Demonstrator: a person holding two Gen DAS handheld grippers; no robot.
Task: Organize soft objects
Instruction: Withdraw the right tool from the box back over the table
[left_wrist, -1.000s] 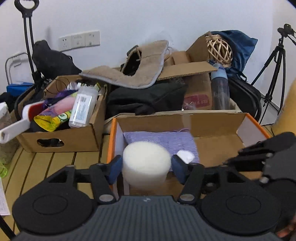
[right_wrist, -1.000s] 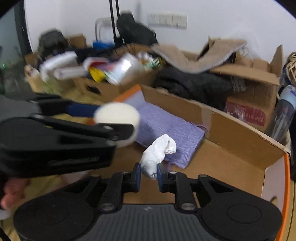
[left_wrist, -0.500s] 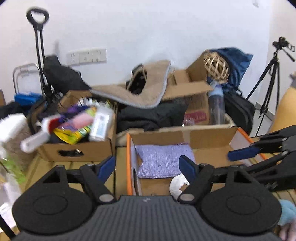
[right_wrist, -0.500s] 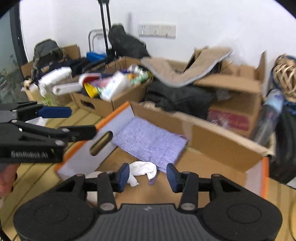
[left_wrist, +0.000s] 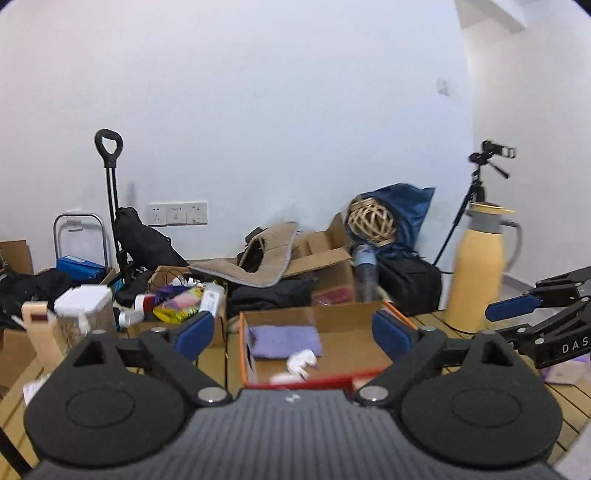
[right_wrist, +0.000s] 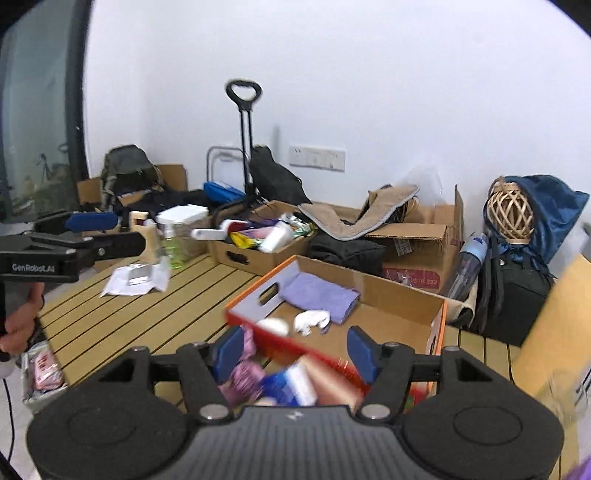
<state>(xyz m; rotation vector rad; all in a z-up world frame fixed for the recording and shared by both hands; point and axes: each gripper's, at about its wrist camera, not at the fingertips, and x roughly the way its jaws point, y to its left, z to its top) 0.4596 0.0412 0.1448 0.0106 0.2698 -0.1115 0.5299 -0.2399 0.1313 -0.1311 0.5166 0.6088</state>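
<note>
An orange-edged cardboard box (left_wrist: 391, 308) (right_wrist: 388, 291) stands on the slatted table. In it lie a folded purple cloth (left_wrist: 284, 339) (right_wrist: 319, 293), a crumpled white tissue (left_wrist: 301, 361) (right_wrist: 312, 319) and a white round sponge (left_wrist: 282, 377) (right_wrist: 273, 325). My left gripper (left_wrist: 291, 332) is open and empty, held back above the box's near side. My right gripper (right_wrist: 295, 349) is open and empty, above the box's near corner. Each gripper shows in the other's view, the right one (left_wrist: 532, 306) at the right edge and the left one (right_wrist: 92, 229) at the left.
A brown box of bottles and packets (left_wrist: 181, 306) (right_wrist: 258, 243) stands left of the orange box. A tall yellow flask (left_wrist: 476, 273) stands at the right. Blurred colourful soft items (right_wrist: 280, 380) lie in front of the box. Papers (right_wrist: 135, 277) lie on the table.
Both grippers opened and let go of the sponge and the tissue, which now lie in the box. Both have pulled back and up from the box.
</note>
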